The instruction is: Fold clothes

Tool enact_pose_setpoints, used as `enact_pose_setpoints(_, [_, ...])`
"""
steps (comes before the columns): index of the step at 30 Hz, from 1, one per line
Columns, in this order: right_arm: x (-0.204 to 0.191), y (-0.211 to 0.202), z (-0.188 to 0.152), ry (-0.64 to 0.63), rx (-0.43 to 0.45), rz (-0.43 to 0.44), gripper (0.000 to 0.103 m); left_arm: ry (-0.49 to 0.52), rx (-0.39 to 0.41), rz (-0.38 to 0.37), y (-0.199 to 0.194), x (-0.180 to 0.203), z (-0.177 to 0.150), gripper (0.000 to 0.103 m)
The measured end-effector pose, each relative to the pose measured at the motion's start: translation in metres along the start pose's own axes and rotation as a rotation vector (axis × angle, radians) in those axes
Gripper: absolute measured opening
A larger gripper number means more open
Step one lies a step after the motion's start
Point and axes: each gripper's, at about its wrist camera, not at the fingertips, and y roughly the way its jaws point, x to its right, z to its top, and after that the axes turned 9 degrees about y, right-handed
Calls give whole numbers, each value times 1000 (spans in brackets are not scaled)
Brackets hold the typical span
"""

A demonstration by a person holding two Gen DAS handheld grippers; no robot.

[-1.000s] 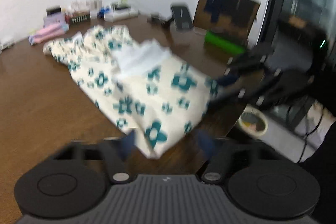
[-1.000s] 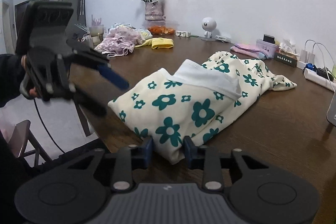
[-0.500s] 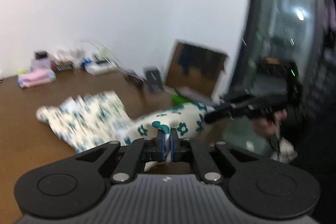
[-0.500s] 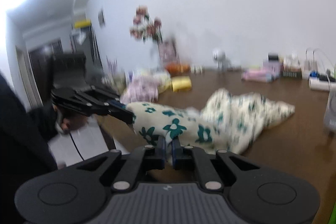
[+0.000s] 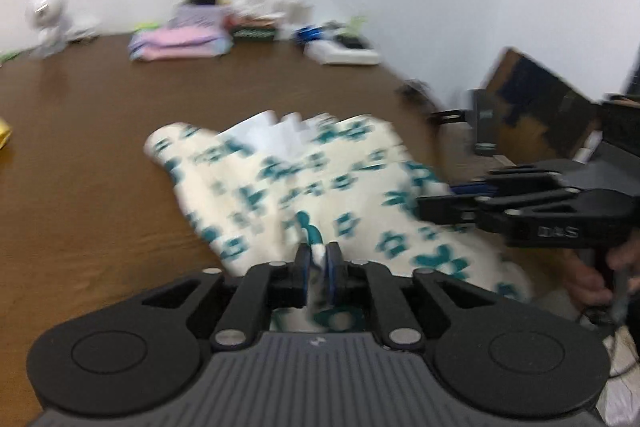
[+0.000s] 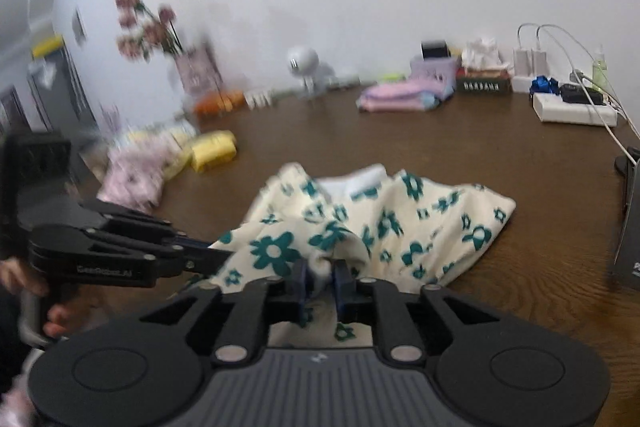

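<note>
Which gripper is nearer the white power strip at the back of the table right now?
Right. The right gripper holds the floral garment on the power strip's side; the left gripper grips farther away.

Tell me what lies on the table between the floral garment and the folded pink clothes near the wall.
Nothing: in both wrist views the brown table is bare between the floral garment and the folded pink clothes.

Your floral garment (image 6: 384, 223) lies bunched on the table (image 6: 500, 155) near its front edge, with your left gripper (image 5: 318, 259) and right gripper (image 6: 320, 273) each at its near hem, cloth between the jaws. Behind it, along the wall, you have folded clothes (image 6: 404, 95), a tissue box (image 6: 484, 79) and a power strip (image 6: 572, 109) to their right. Farther left along the wall stand the small round camera (image 6: 304, 65) and the vase of flowers (image 6: 196, 71).
</note>
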Motion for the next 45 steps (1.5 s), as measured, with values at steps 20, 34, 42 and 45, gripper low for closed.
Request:
enact_pose_setpoints(20, [10, 18, -14, 85, -5, -127, 11, 93, -23, -30, 10, 41, 8, 39])
enact_pose_setpoints(34, [-11, 9, 26, 19, 30, 31, 26, -44, -13, 35, -23, -13, 23, 60])
enact_pose_setpoints(42, [88, 59, 85, 268, -149, -237, 48, -250, -121, 101, 54, -106, 60, 53])
enact_pose_setpoints(45, [105, 80, 91, 313, -189, -196, 37, -289, -109, 49, 71, -114, 68, 44])
